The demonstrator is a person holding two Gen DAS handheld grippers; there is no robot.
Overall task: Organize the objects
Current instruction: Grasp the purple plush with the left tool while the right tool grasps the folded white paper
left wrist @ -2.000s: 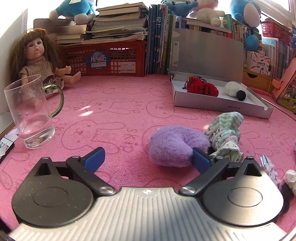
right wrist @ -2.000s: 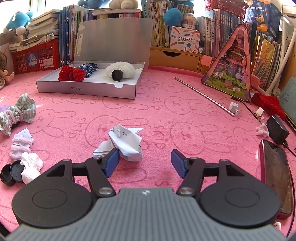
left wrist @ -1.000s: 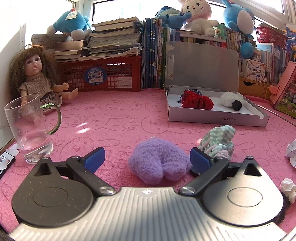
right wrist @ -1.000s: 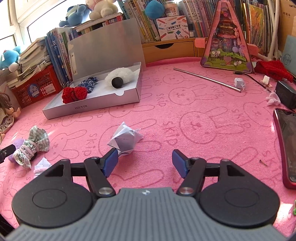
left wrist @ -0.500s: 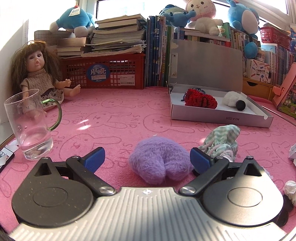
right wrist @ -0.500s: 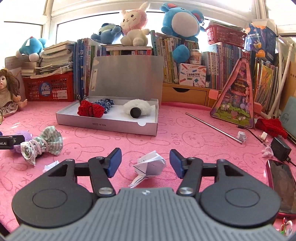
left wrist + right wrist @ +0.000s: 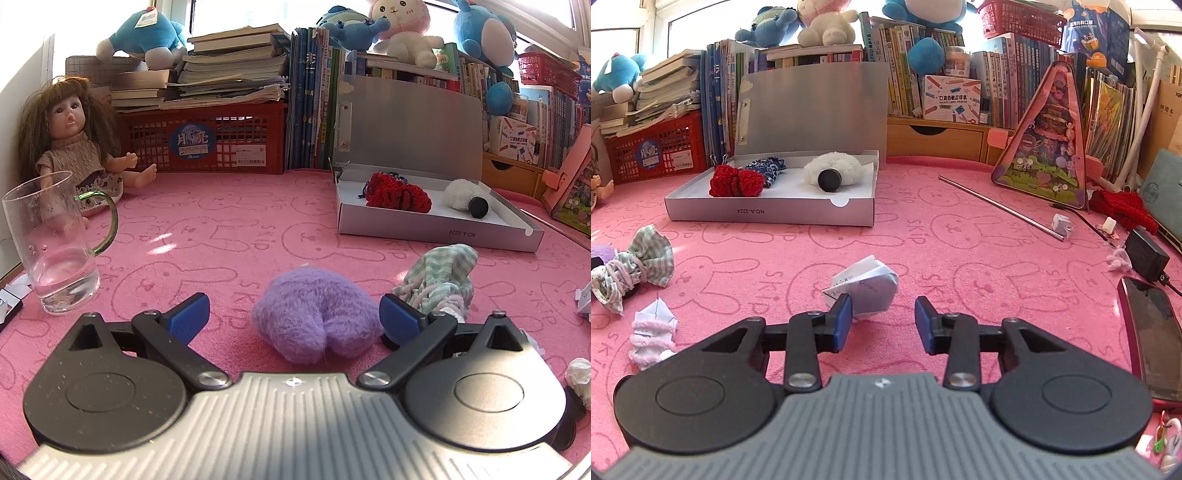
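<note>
Two grippers hover low over the pink desk (image 7: pixel 229 236): the left gripper (image 7: pixel 294 318) has its jaws wide apart around a purple puff (image 7: pixel 314 319), its right finger just beside a checked scrunchie (image 7: pixel 441 282); a glass mug (image 7: pixel 51 243) stands well off to its left, before a doll (image 7: pixel 74 136). Right gripper (image 7: pixel 882 324) is also spread, a crumpled paper (image 7: pixel 866 286) just ahead between its fingertips; beyond lies the open box (image 7: pixel 768 212) holding a red knit (image 7: pixel 737 181), with a phone (image 7: pixel 1154 332) at far right.
</note>
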